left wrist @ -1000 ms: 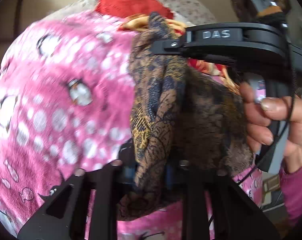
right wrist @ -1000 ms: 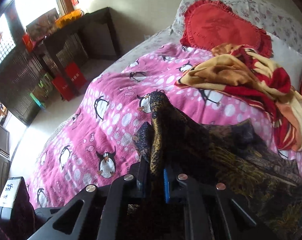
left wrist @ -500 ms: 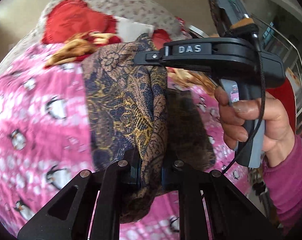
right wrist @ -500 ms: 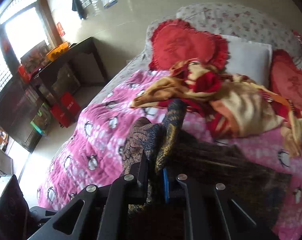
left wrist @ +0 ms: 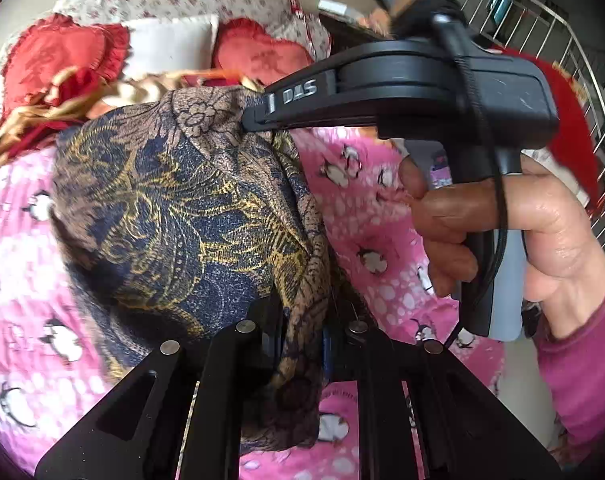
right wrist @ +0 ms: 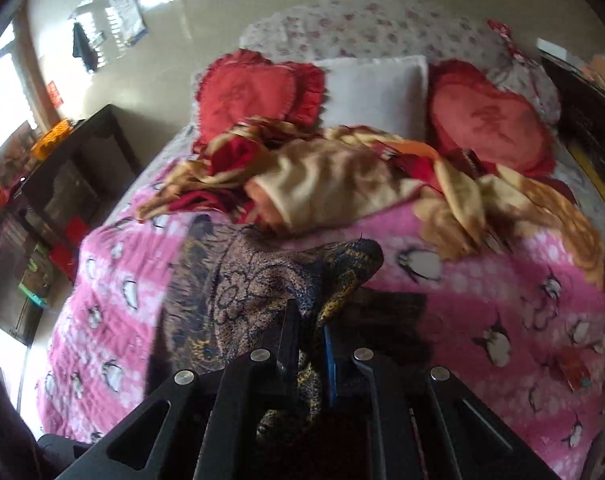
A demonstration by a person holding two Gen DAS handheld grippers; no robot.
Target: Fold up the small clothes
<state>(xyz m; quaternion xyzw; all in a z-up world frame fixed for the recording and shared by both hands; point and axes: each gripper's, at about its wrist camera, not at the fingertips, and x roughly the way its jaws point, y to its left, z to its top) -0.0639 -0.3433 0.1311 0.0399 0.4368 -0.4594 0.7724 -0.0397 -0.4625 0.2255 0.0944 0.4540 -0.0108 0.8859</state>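
Observation:
A brown, navy and gold patterned garment (left wrist: pixel 190 216) hangs lifted above the pink penguin bedspread (left wrist: pixel 366 216), held at two corners. My left gripper (left wrist: pixel 302 340) is shut on one bunched edge of it. In the left wrist view my right gripper (left wrist: pixel 258 122), held by a hand (left wrist: pixel 502 232), pinches the far upper corner. In the right wrist view the garment (right wrist: pixel 238 296) drapes to the left of my right gripper (right wrist: pixel 308 344), which is shut on a twisted fold. The bedspread (right wrist: pixel 482 304) lies below.
A crumpled red and yellow blanket (right wrist: pixel 342 176) lies across the bed's far half. Two red heart cushions (right wrist: pixel 254 92) and a white pillow (right wrist: pixel 374 88) sit at the headboard. A dark cabinet (right wrist: pixel 74 172) stands left of the bed; a metal railing (left wrist: pixel 582 80) is at right.
Both grippers have swung across the bed with the garment, which now hangs spread wider. The pillows and blanket have come into fuller view. Both grips have held.

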